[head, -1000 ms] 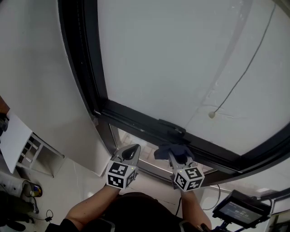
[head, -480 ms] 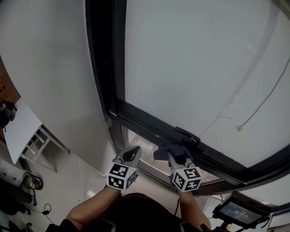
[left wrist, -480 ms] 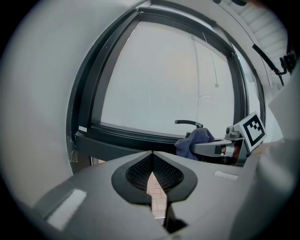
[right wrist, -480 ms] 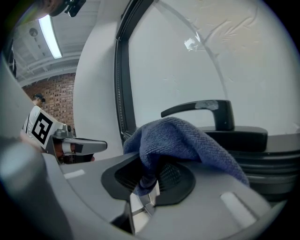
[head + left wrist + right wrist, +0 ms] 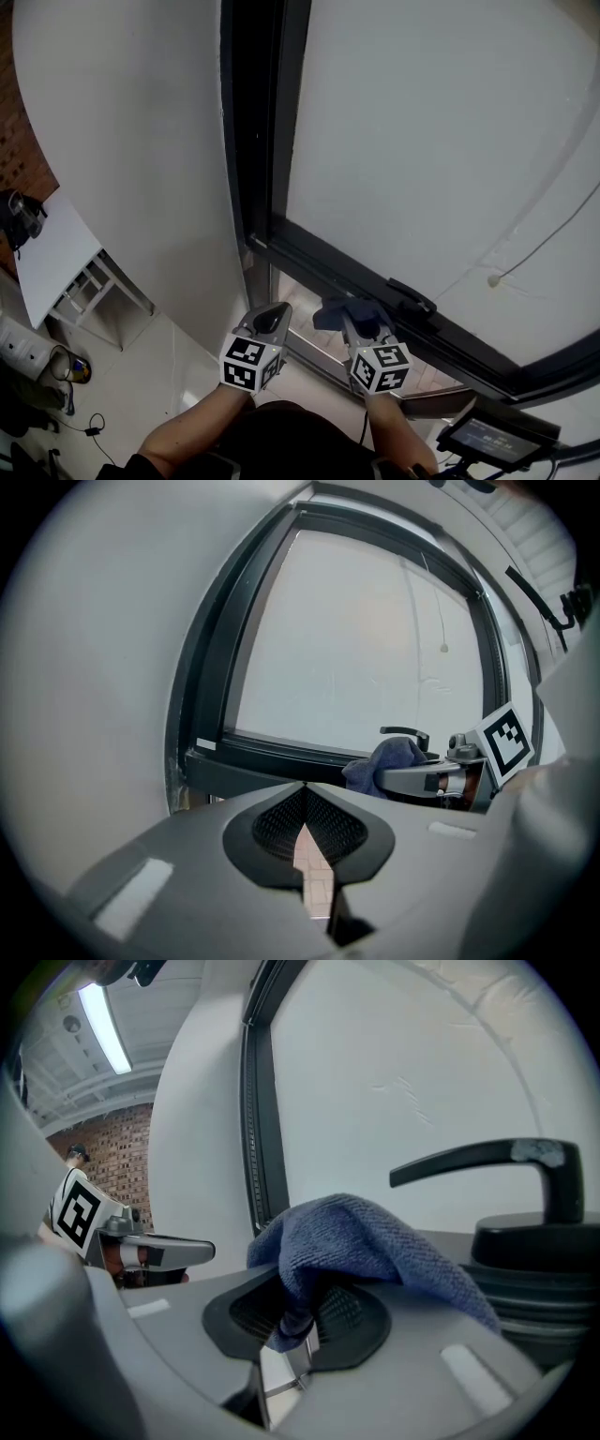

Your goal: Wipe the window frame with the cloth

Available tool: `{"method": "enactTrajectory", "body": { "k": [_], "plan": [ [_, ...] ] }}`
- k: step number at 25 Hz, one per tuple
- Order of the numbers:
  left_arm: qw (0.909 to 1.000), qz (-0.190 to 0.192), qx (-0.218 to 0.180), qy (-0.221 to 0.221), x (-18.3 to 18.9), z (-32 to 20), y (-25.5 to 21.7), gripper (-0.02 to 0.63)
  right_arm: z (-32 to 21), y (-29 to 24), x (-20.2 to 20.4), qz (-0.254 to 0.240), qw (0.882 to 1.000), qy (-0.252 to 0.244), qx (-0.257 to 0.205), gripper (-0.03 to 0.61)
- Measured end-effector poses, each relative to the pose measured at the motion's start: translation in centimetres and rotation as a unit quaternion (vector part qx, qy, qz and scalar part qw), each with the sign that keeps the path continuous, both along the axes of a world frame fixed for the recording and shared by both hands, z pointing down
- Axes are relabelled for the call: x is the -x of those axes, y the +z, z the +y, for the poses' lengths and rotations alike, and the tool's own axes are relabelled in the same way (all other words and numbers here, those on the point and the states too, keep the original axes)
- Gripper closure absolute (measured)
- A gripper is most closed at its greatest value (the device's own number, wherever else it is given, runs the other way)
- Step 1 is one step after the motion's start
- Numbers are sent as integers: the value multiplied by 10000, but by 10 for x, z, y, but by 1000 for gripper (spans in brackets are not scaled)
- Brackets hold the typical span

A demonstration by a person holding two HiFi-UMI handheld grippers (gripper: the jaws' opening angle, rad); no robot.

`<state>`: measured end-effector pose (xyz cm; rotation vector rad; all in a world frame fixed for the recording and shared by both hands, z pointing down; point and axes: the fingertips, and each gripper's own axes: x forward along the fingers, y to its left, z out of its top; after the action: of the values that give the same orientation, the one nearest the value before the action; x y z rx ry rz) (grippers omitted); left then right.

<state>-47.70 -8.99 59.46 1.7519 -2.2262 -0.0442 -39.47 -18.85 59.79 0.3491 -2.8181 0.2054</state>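
**Cloth** (image 5: pixel 361 1237): one, blue, bunched. It is pinched between the jaws of the right gripper (image 5: pixel 298 1324), with its free fold draped over the upper jaw, just left of the handle (image 5: pixel 487 1162).

**Right gripper** (image 5: pixel 359 324): closed on the cloth (image 5: pixel 342 309), tips directed at the frame's lower rail (image 5: pixel 347 265) beside the handle (image 5: pixel 412 301). No view settles whether the cloth touches the rail.

**Left gripper** (image 5: pixel 305 832): jaws pressed together with nothing between them. It is held further left of the handle than the right one and clear of the frame (image 5: pixel 272 752), and appears idle (image 5: pixel 270 320).

**Step in hand (judged):** the cloth is brought up to the lower rail and wiping is at or near its start. The next move calls for pressing the cloth onto the rail and drawing it along, working round the handle's base rather than snagging on it.

**Count:** one cloth, two grippers, one frame, one handle, one pane (image 5: pixel 431 141) above the handle.
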Motion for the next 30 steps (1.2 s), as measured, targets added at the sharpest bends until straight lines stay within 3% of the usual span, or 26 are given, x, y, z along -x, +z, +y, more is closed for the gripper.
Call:
{"method": "enactTrajectory", "body": {
  "k": [30],
  "plan": [
    [9977, -183, -110, -637, 125, 69, 0, 620, 49, 11, 165, 110, 9988, -477, 13, 511]
  ]
}}
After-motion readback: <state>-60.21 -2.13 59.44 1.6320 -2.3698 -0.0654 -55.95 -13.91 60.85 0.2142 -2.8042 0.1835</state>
